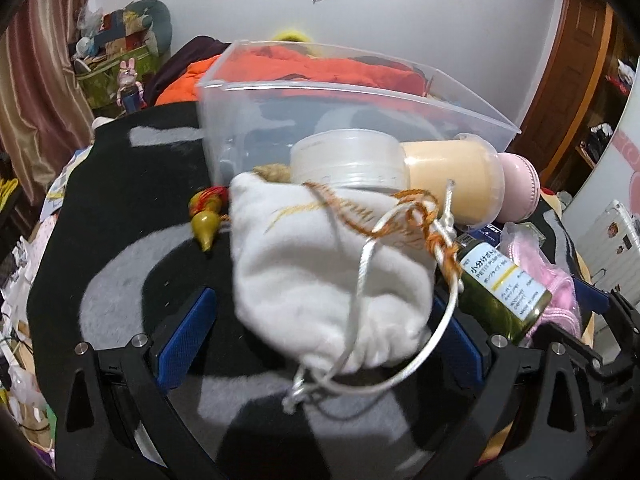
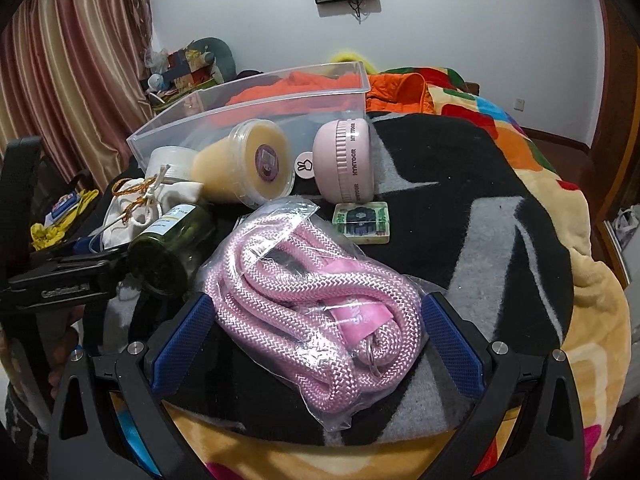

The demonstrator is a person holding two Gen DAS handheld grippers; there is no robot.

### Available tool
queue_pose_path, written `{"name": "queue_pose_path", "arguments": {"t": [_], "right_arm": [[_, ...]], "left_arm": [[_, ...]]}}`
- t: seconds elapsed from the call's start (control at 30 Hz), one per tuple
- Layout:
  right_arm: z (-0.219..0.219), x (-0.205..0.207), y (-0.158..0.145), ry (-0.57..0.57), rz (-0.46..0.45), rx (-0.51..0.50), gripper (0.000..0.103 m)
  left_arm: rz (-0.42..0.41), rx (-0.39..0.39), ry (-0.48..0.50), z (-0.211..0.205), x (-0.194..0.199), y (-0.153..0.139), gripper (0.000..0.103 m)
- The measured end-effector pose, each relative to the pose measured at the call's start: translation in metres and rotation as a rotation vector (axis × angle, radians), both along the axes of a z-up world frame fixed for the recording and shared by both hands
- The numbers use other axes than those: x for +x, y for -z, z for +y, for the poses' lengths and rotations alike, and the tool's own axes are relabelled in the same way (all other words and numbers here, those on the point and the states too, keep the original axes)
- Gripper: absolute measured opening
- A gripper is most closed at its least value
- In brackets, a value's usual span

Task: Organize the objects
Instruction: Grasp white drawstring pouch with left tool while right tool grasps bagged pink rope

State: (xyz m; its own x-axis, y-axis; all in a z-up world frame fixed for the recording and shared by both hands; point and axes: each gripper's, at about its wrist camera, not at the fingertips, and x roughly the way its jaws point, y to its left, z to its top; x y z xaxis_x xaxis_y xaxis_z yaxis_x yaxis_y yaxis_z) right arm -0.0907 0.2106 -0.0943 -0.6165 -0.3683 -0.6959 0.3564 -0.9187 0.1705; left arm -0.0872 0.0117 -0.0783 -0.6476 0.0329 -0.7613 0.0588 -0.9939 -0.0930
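A white drawstring pouch (image 1: 320, 276) lies on the black and grey blanket between the open fingers of my left gripper (image 1: 320, 332); it also shows in the right wrist view (image 2: 128, 208). A bagged pink rope (image 2: 316, 300) lies between the open fingers of my right gripper (image 2: 316, 344). The blue pads stand on either side of each item, apart from it. A clear plastic bin (image 2: 256, 108) stands behind, also in the left wrist view (image 1: 340, 104). A green bottle (image 2: 172, 244), a cream jar (image 2: 244, 164) and a pink round device (image 2: 344, 164) lie before it.
A small white jar (image 2: 170, 160) lies by the cream jar. A green patterned tile (image 2: 362, 220) lies near the pink device. A yellow and red gourd charm (image 1: 206, 216) lies left of the pouch. Orange bedding (image 2: 400, 88) is piled behind the bin.
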Motion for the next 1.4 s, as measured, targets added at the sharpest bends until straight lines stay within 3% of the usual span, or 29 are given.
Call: {"name": "queue_pose_path", "arguments": {"t": [0.27, 0.43, 0.73, 1.0, 1.2, 1.4], "right_arm": [[-0.002, 0.001, 0.000, -0.038, 0.000, 0.032, 0.103], [-0.004, 0.007, -0.005, -0.077, 0.018, 0.080, 0.103], [-0.025, -0.001, -0.004, -0.175, 0.048, 0.294, 0.103], [-0.025, -0.018, 0.004, -0.225, 0.006, 0.250, 0.103], [-0.021, -0.011, 0.000, -0.221, 0.025, 0.176, 0.082], [-0.017, -0.005, -0.011, -0.205, 0.050, 0.151, 0.056]], "left_arm": [[0.020, -0.012, 0.004, 0.005, -0.008, 0.002, 0.102], [0.041, 0.030, 0.018, -0.007, 0.007, -0.004, 0.082], [0.008, 0.059, 0.089, -0.022, 0.030, -0.014, 0.080], [-0.041, -0.030, 0.129, -0.043, 0.049, -0.022, 0.080], [-0.045, -0.108, 0.087, -0.055, 0.060, -0.023, 0.080], [0.006, -0.176, 0.008, -0.069, 0.062, -0.034, 0.080]]}}
